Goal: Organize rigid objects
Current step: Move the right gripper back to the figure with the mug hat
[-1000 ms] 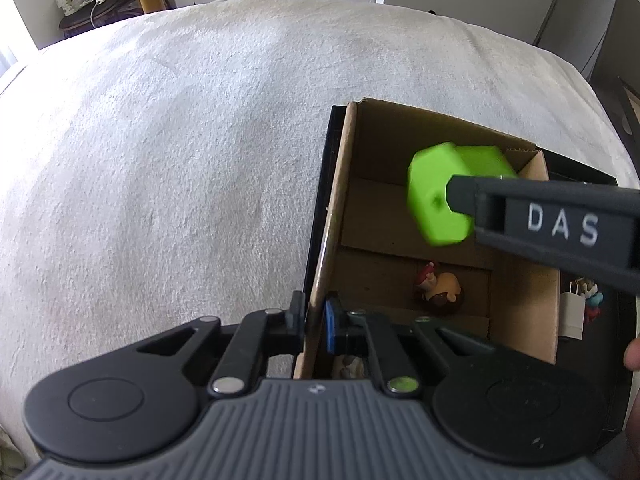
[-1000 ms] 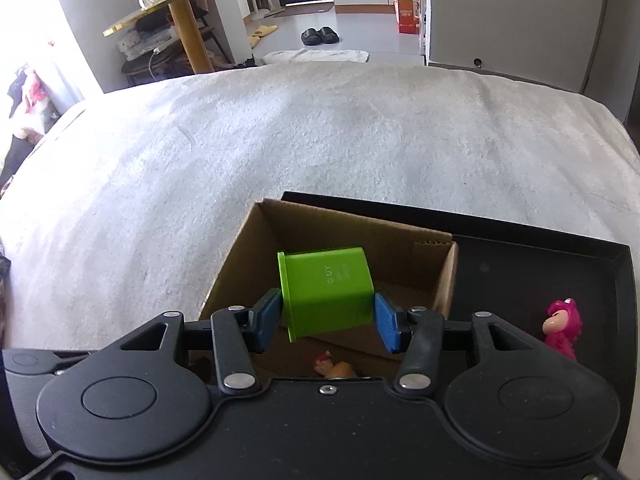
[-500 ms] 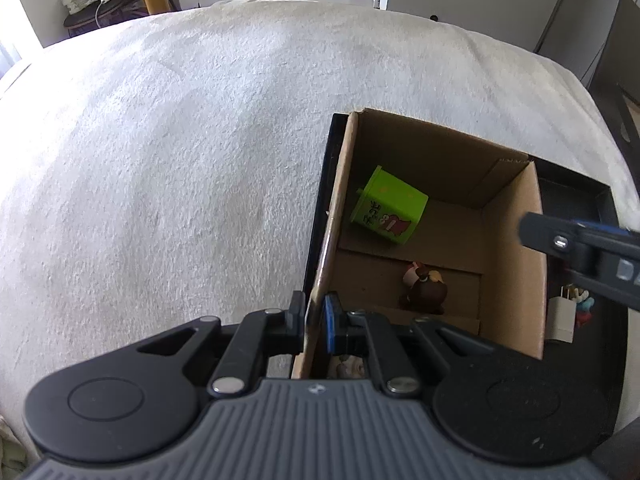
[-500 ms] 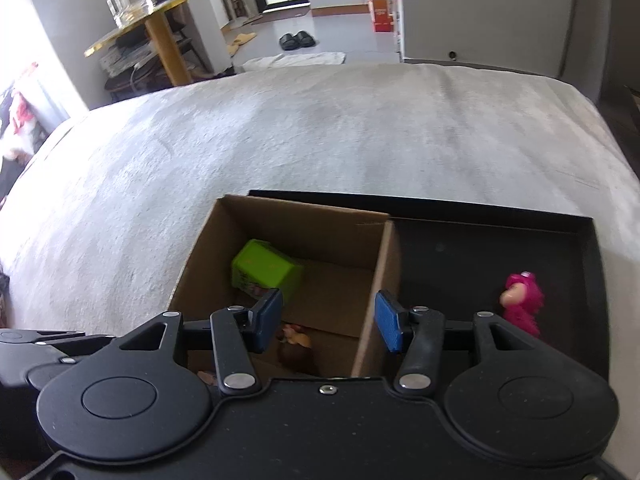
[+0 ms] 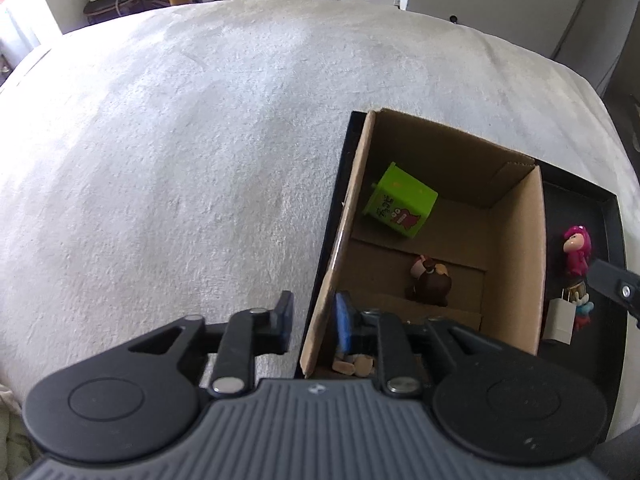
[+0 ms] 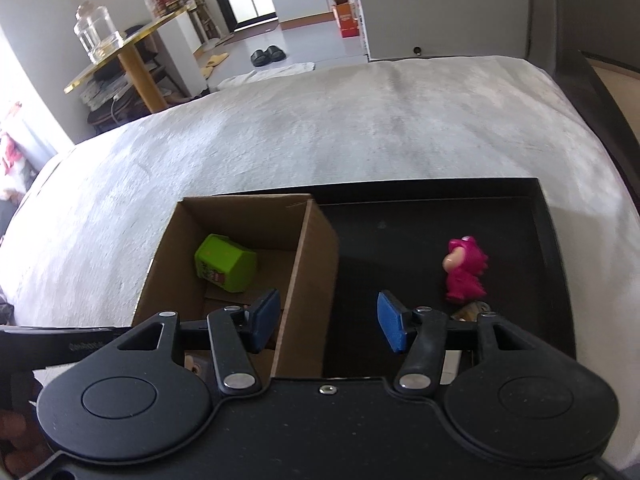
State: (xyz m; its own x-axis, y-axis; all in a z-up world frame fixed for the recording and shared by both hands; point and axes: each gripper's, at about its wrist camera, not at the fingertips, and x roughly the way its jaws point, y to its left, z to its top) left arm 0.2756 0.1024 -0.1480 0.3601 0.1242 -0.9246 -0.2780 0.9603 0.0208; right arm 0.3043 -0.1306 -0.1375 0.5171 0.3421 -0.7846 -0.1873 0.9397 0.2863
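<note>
A green toy block (image 5: 400, 204) (image 6: 226, 264) lies tilted in the far left corner of the cardboard box (image 5: 516, 272) (image 6: 308, 264), beyond a brown figurine (image 5: 430, 284). The box stands in a black tray (image 5: 580, 184) (image 6: 420, 224). My left gripper (image 5: 315, 322) straddles the box's left wall; its jaws are opening and the pads stand off the cardboard. My right gripper (image 6: 328, 320) hovers above the box's right wall, jaws opening and holding nothing. A pink figurine (image 5: 578, 250) (image 6: 464, 270) stands on the tray to its right.
A small white item (image 5: 560, 320) and other little toys (image 5: 582, 308) lie on the tray near the pink figurine. The tray rests on a white fuzzy bedspread (image 5: 180, 160). A gold side table with a glass jar (image 6: 96, 36) stands beyond the bed.
The right gripper let go of the green block, which dropped into the box, then moved right towards the tray. The left gripper's jaws parted from the box's left wall.
</note>
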